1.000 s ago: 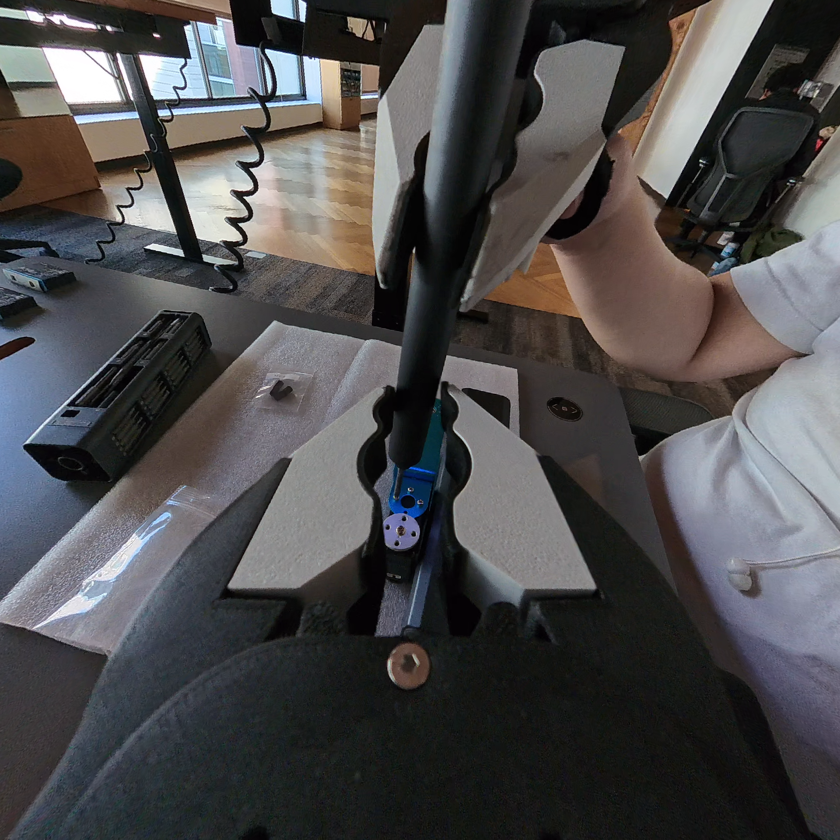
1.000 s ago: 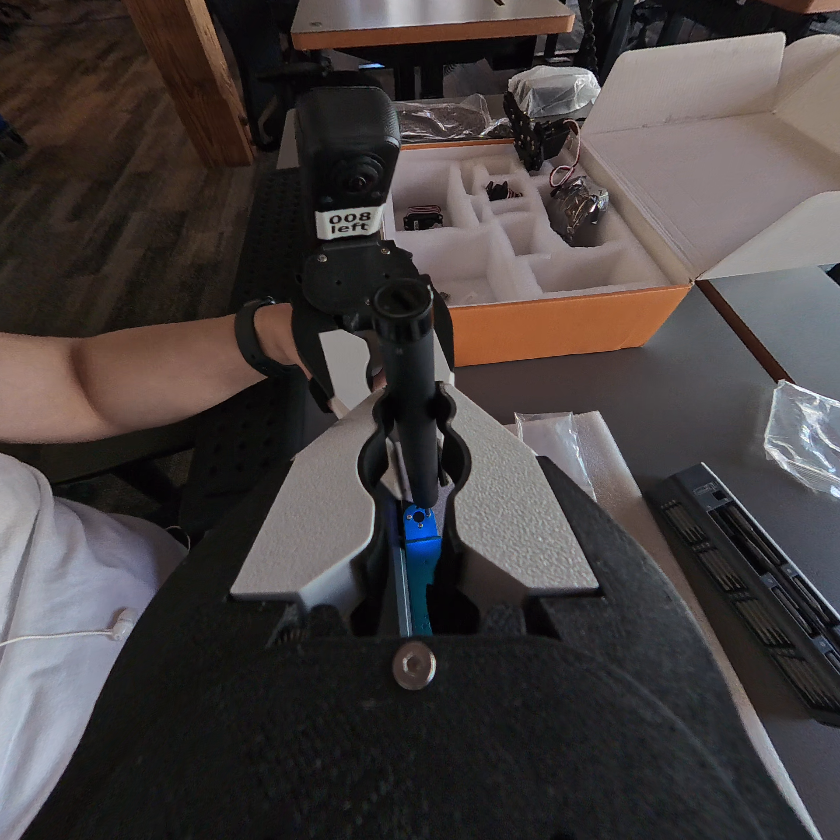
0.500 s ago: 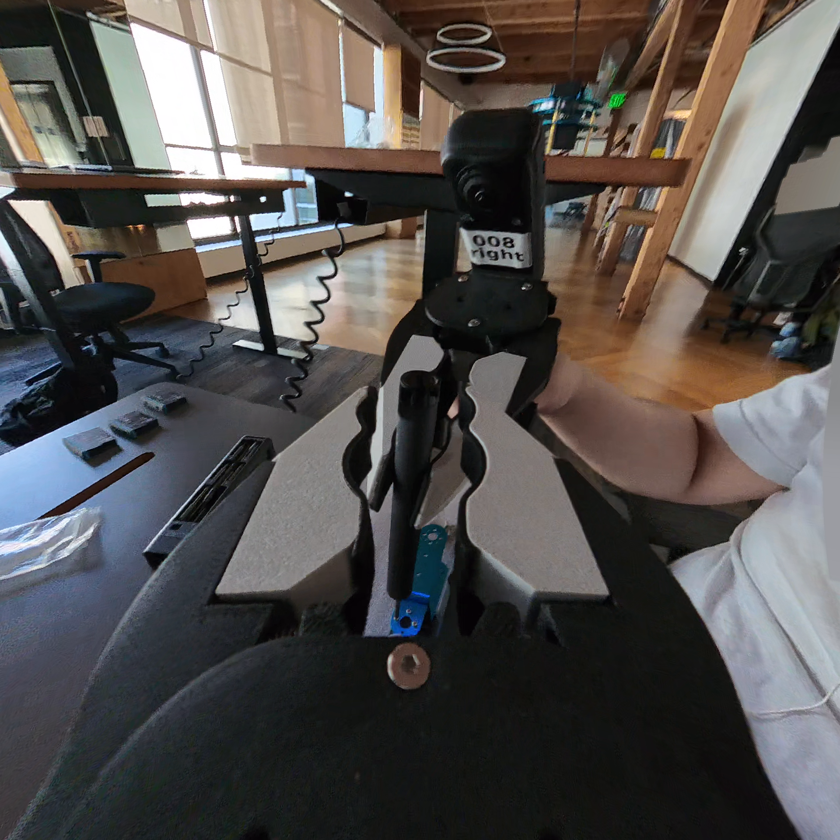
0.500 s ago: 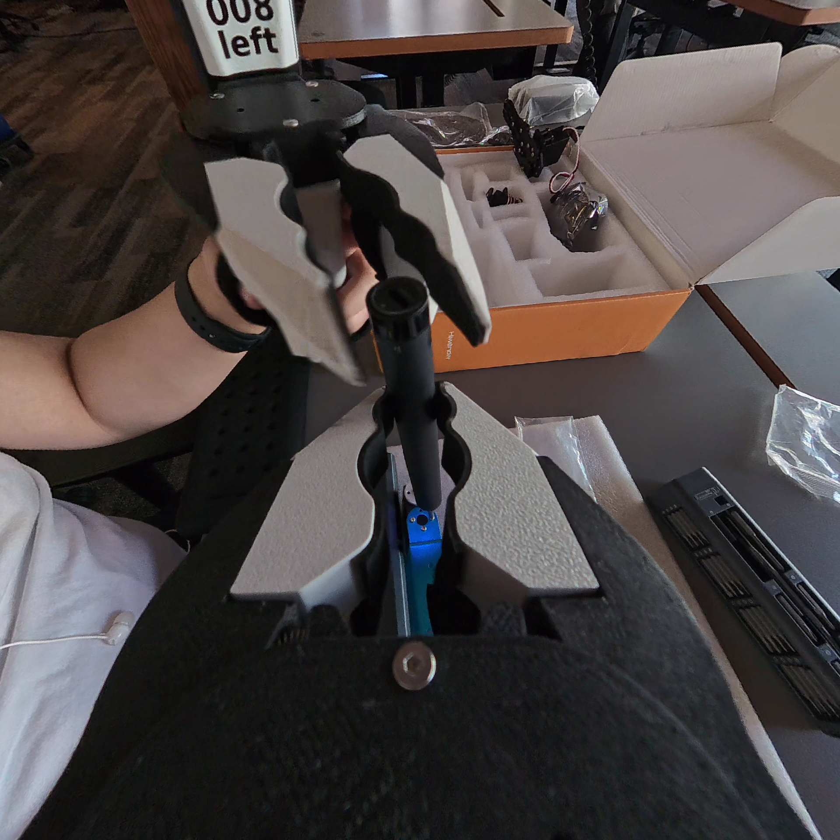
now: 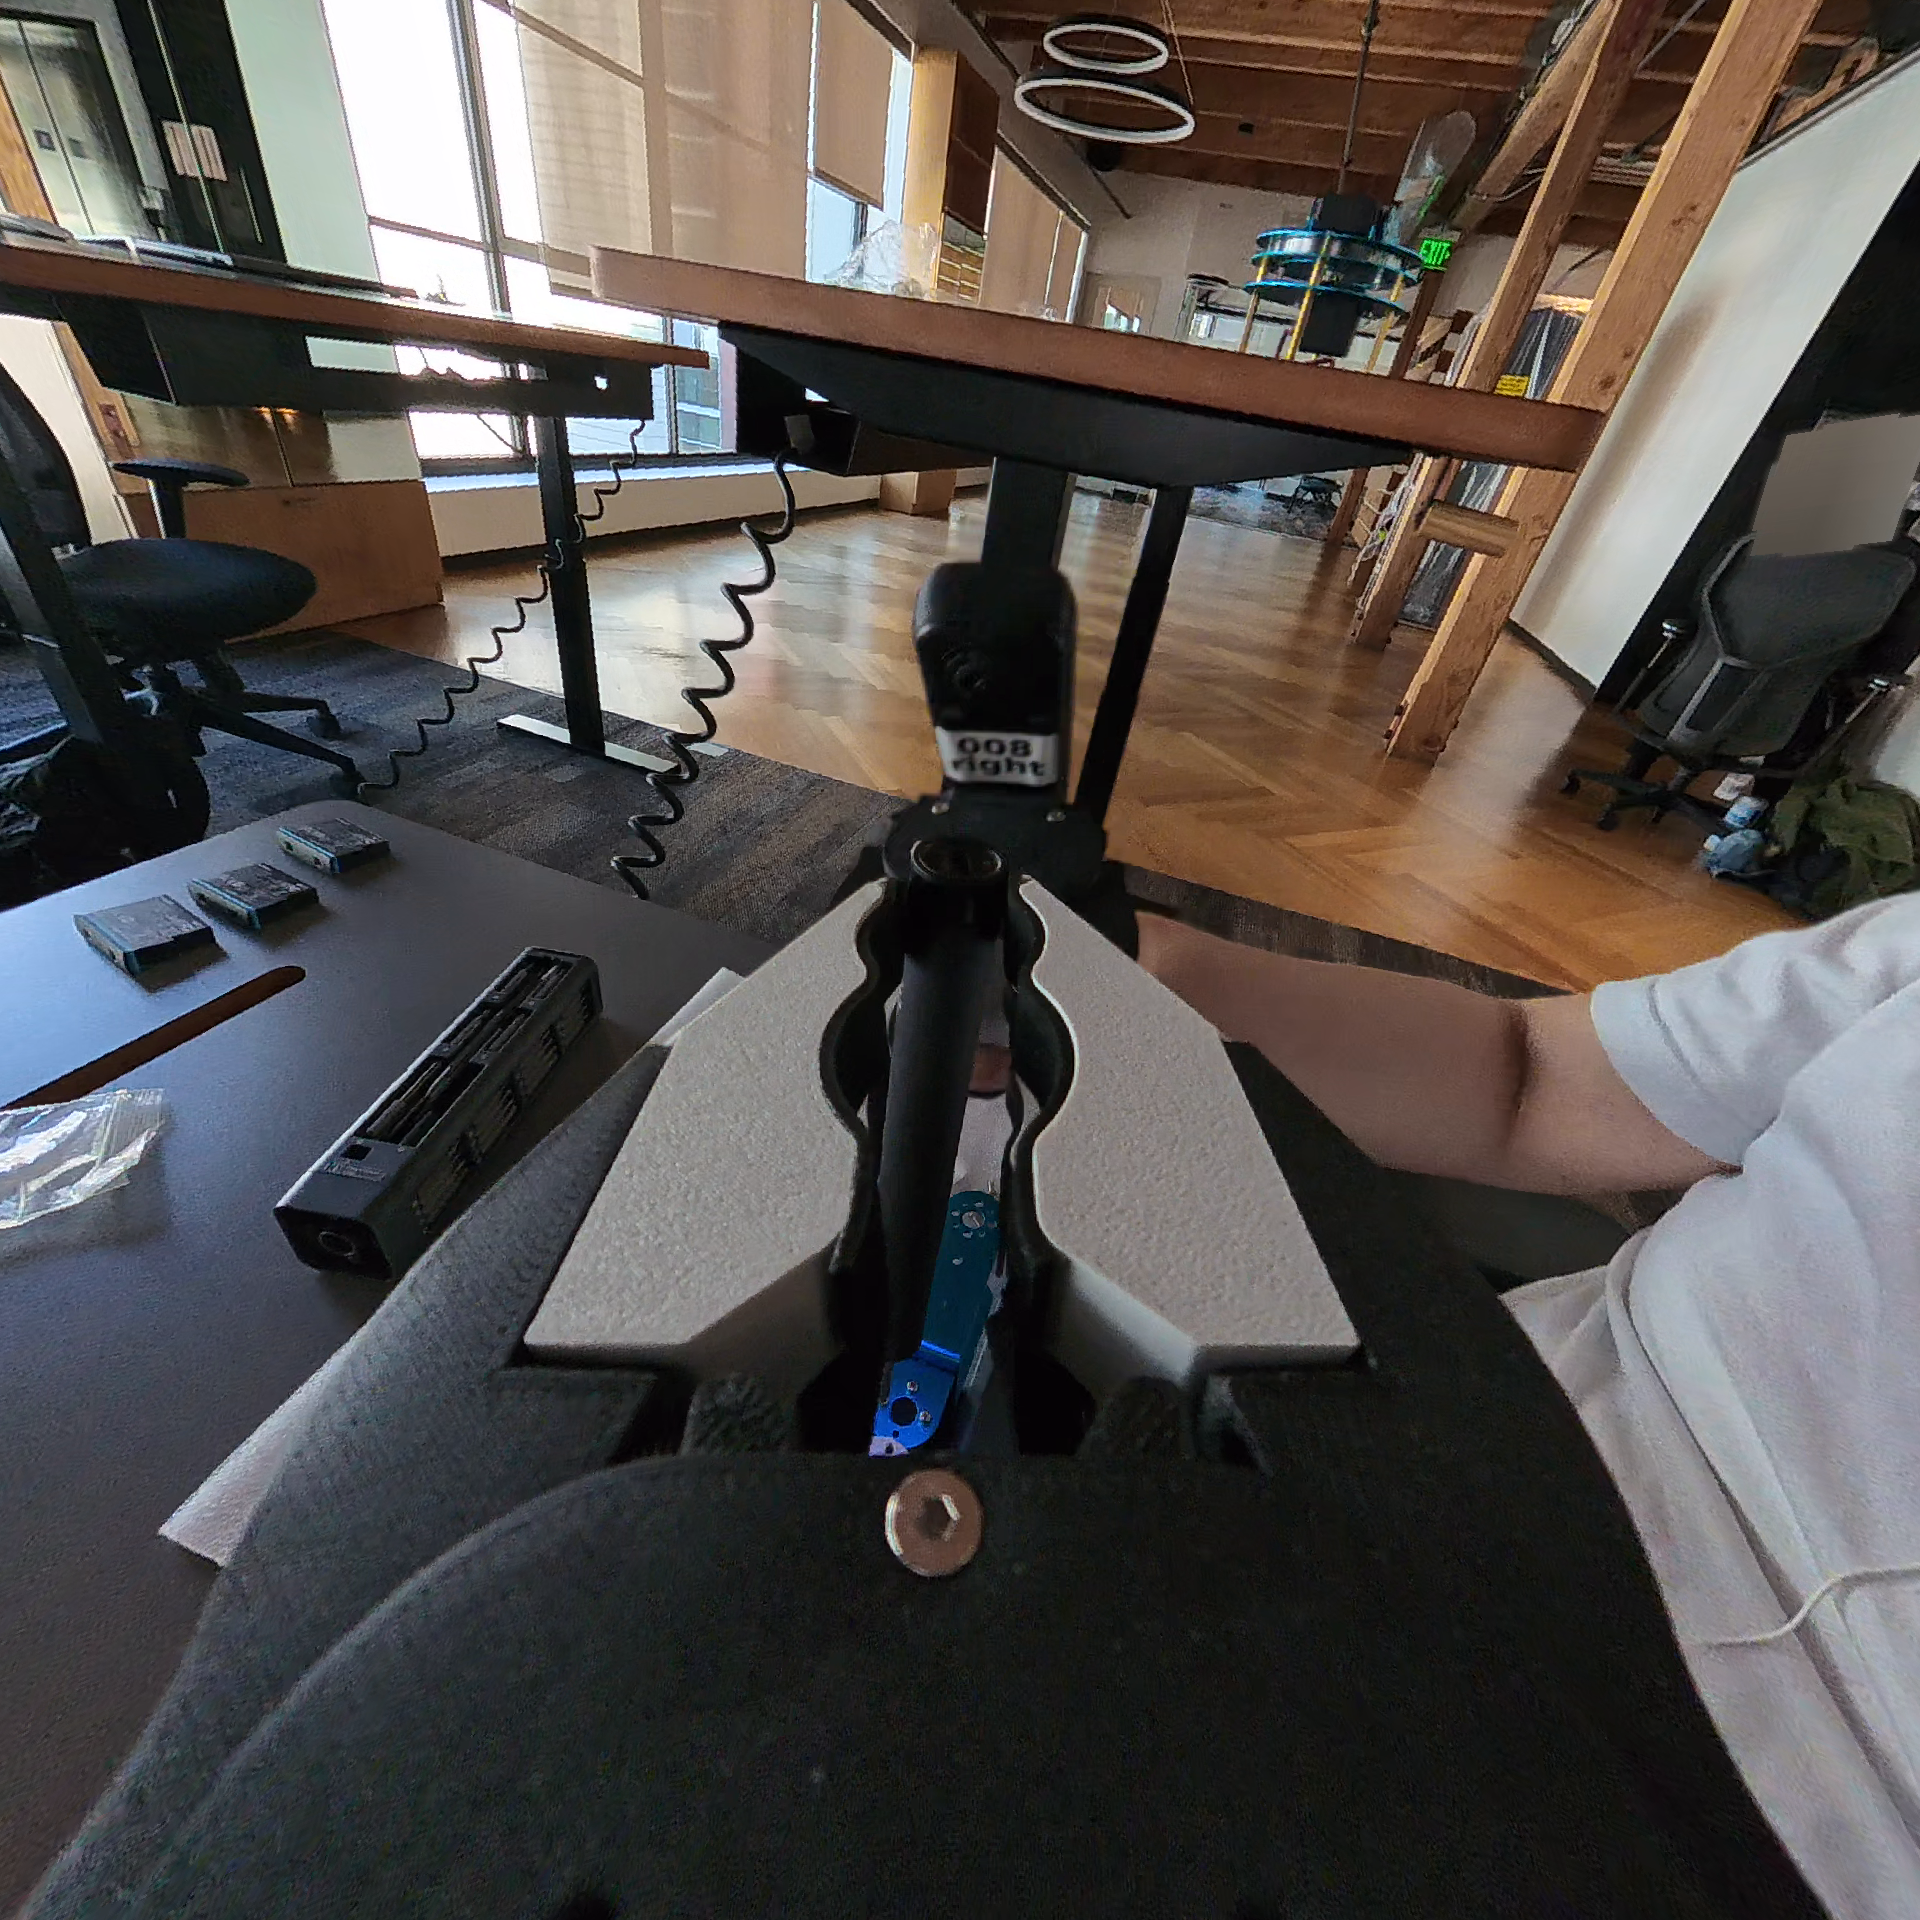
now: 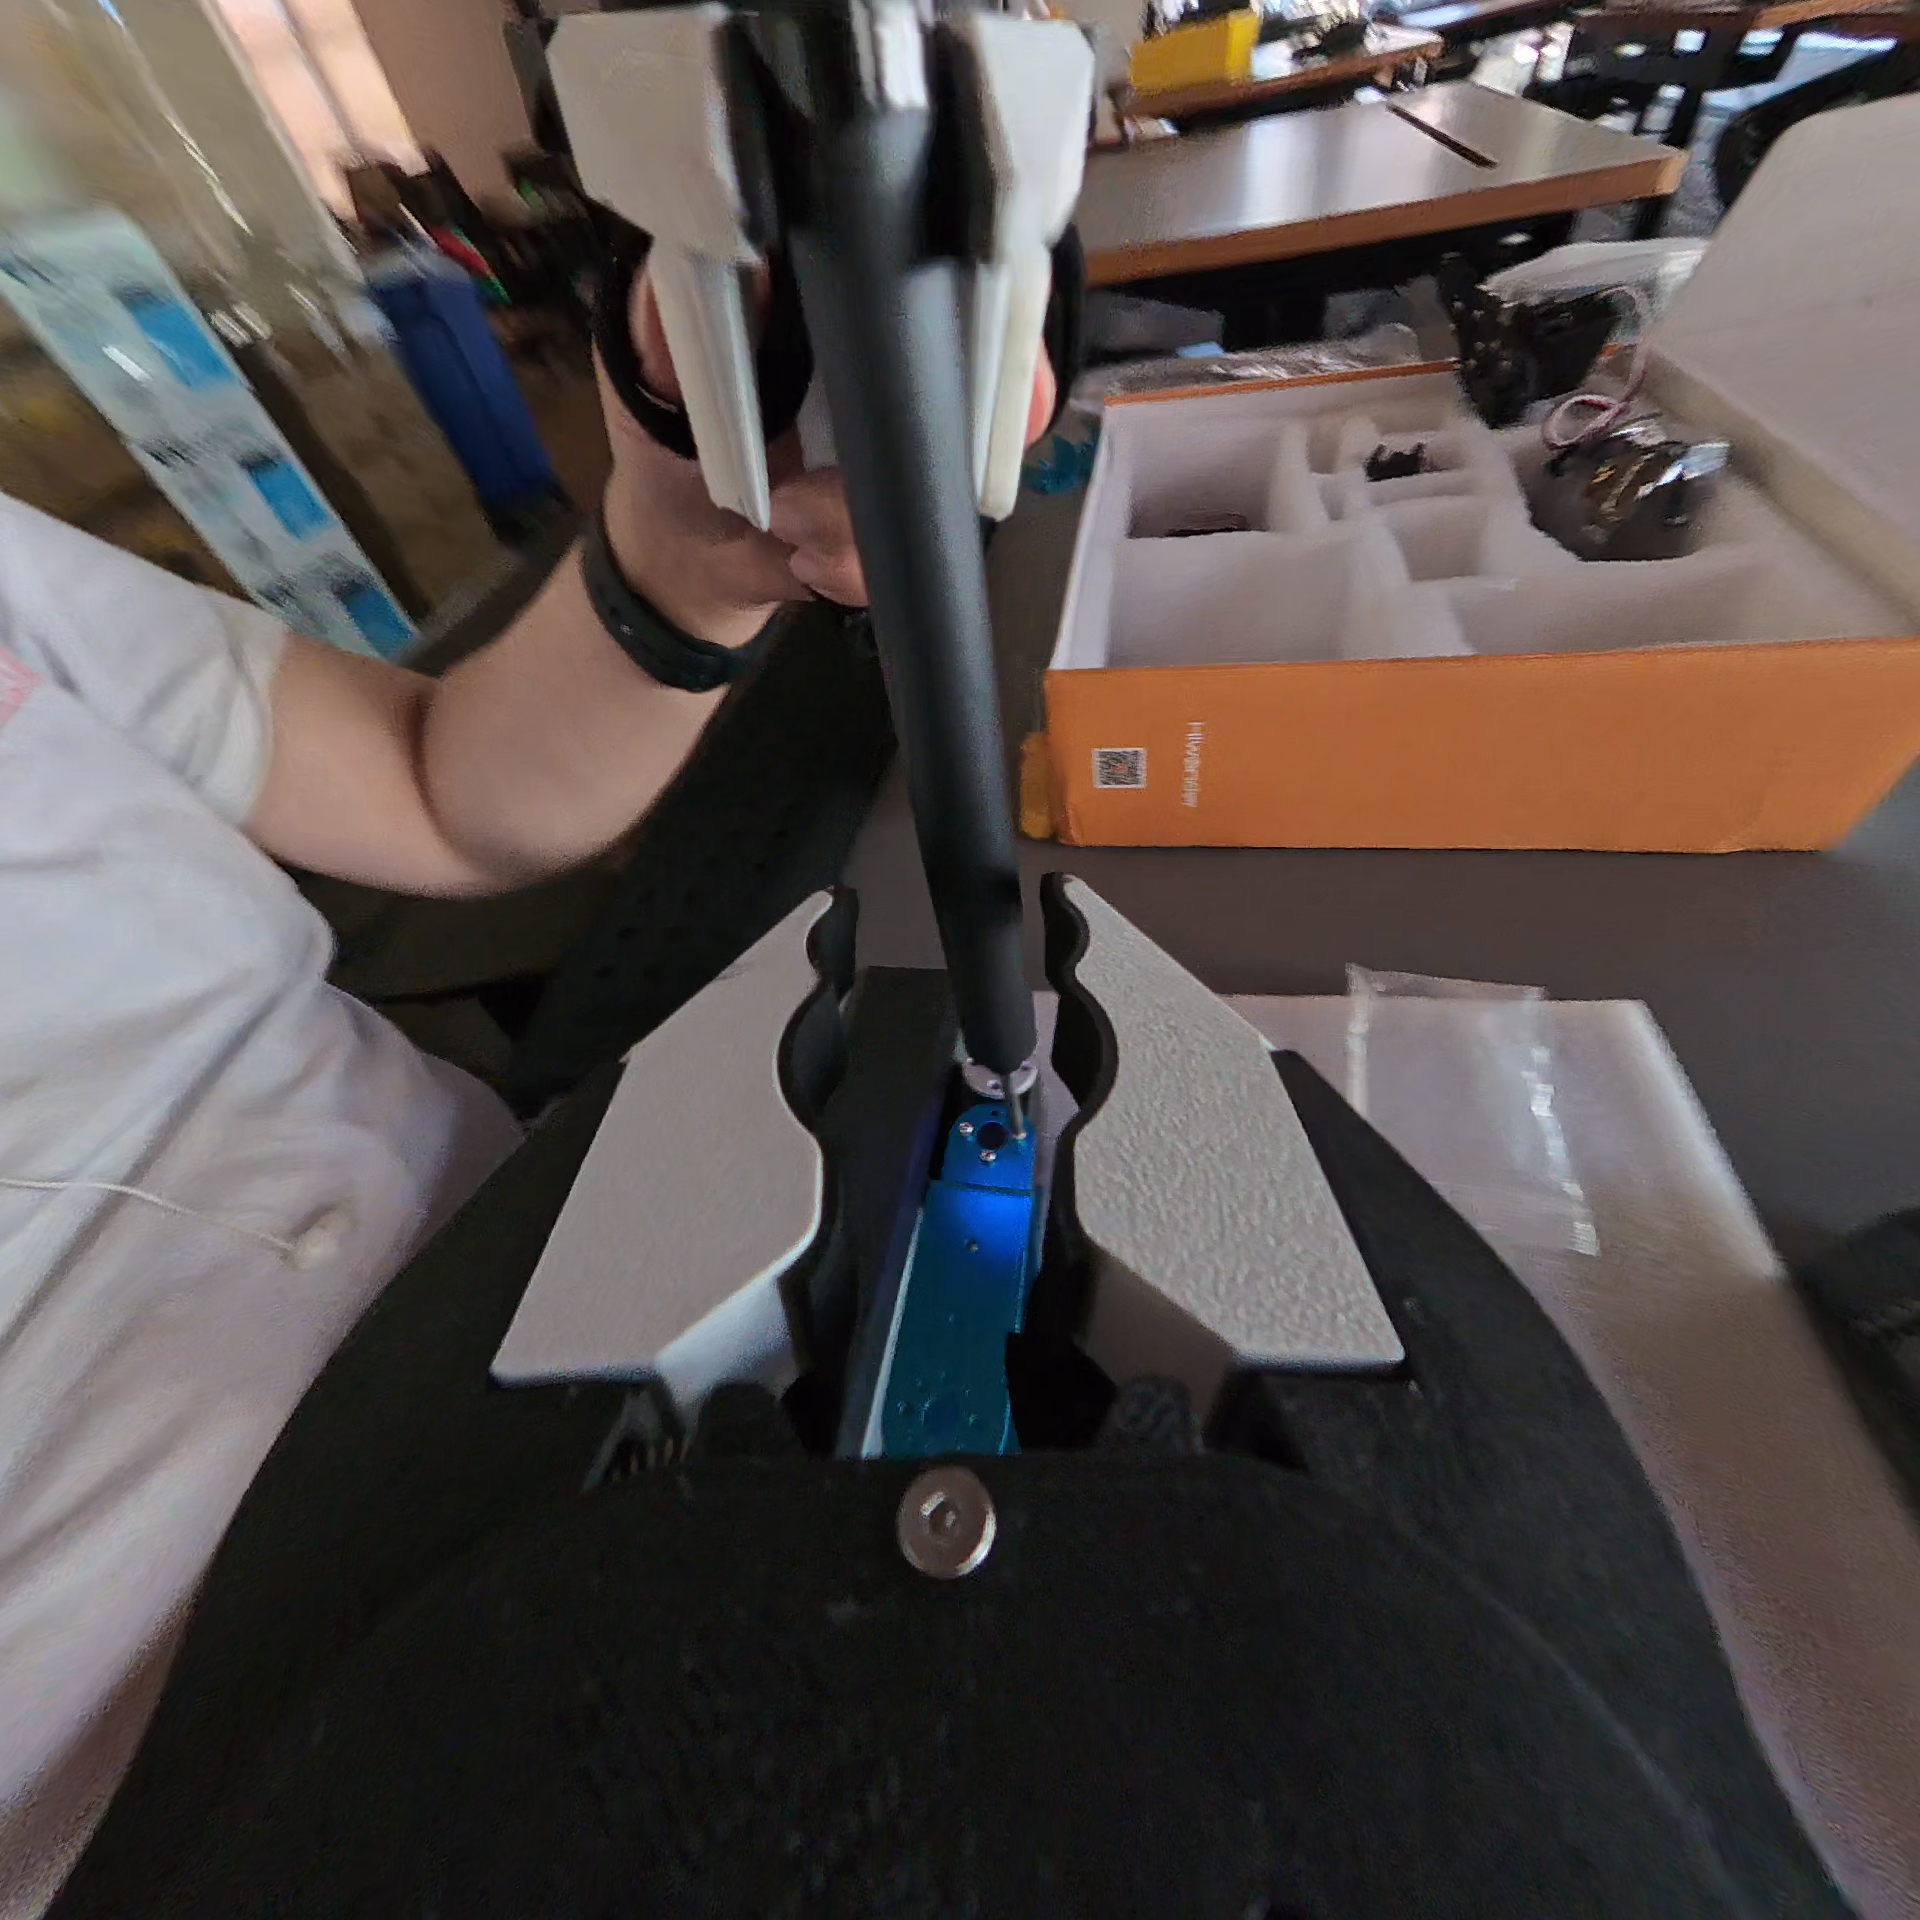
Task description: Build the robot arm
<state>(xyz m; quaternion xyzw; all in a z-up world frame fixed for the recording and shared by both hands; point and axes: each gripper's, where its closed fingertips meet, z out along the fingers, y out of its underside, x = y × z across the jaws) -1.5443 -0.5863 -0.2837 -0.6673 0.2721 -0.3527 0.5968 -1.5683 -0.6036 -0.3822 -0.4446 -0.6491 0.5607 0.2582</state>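
Orange box w/ label; screwdriver in L gripper

Bit case lies left of tongs (pad beneath).

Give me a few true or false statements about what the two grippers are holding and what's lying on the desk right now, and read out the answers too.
1. The left gripper is clamped on a black screwdriver. True.
2. The screwdriver's tip hangs well clear of the blue bracket. False: the tip meets the bracket's top end, and the bracket sits between the right gripper fingers.
3. The orange box is closed. False: it is open, with white foam compartments showing.
4. A long black bit case lies on the dark table. True.
5. The three small flat packs are stacked in a pile. False: they lie side by side in a row.
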